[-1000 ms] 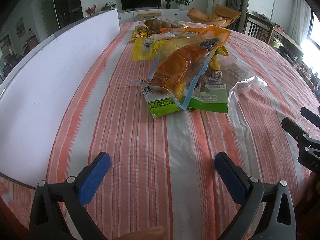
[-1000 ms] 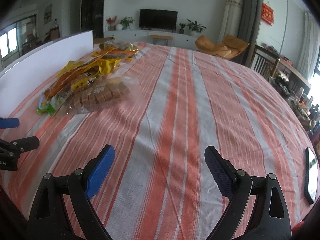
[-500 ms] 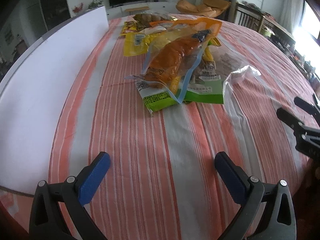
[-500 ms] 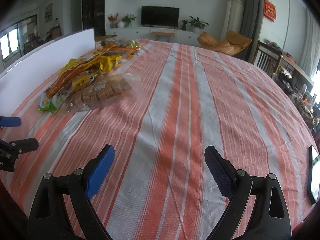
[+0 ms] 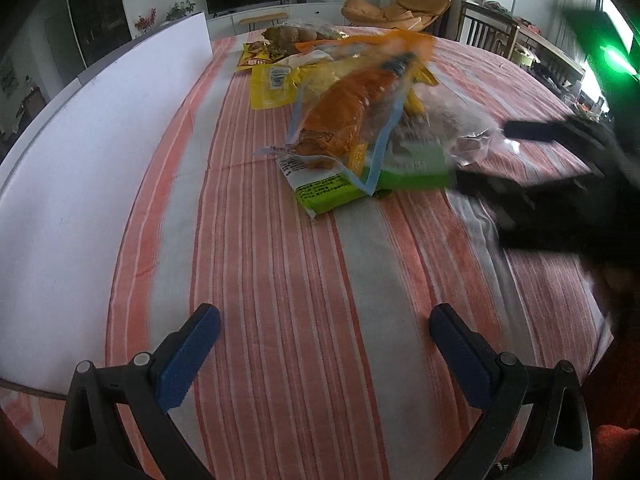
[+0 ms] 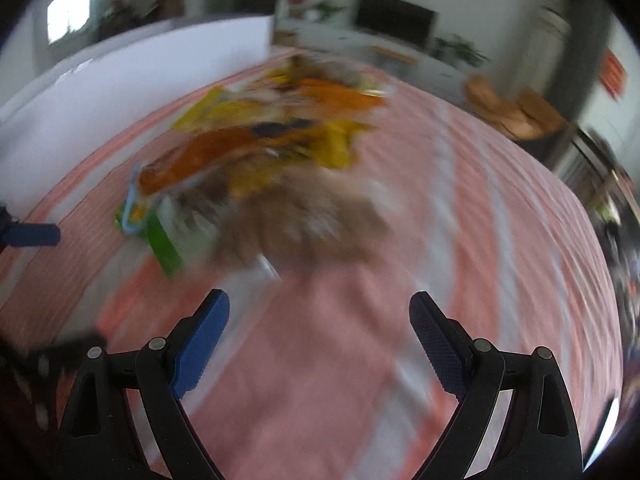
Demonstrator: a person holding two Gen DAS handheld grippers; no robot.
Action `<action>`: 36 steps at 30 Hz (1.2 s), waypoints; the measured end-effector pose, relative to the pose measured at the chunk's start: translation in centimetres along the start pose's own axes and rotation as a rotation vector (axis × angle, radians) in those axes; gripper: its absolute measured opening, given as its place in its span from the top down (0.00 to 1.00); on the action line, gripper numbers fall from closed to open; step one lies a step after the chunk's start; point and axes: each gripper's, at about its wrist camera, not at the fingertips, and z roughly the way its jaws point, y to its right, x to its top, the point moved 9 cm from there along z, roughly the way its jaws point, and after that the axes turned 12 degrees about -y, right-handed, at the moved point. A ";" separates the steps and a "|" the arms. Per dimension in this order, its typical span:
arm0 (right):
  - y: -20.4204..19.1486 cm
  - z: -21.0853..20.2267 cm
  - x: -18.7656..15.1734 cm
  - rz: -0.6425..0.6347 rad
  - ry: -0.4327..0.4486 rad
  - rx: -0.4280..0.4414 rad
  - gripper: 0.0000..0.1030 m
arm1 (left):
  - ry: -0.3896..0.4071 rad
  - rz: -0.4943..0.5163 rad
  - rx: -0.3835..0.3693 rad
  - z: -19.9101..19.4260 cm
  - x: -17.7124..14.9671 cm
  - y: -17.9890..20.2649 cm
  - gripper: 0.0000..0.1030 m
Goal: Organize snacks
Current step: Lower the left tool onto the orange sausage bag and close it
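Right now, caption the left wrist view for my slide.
Open left hand-held gripper faces a snack pile as the right hand-held gripper reaches in.

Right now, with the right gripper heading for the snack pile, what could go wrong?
1. The right gripper is open and its view is motion-blurred; moving that fast, it may shove the clear bag instead of gripping it.
2. The packets overlap: the orange packet lies on the green packet, so pulling one could drag others.
3. The left gripper hangs open close by; the two could collide.
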 end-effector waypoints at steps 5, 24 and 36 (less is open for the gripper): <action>7.0 3.2 0.4 0.329 -0.074 0.017 0.10 | 0.002 0.008 -0.006 -0.2 -0.4 -0.2 0.00; 13.1 1.2 -6.2 0.452 -0.042 -0.029 0.08 | 0.061 0.051 -0.024 -3.1 11.9 -1.8 0.00; 13.2 1.2 -6.2 0.452 -0.042 -0.030 0.08 | -0.024 0.103 -0.078 0.0 12.7 -1.4 0.46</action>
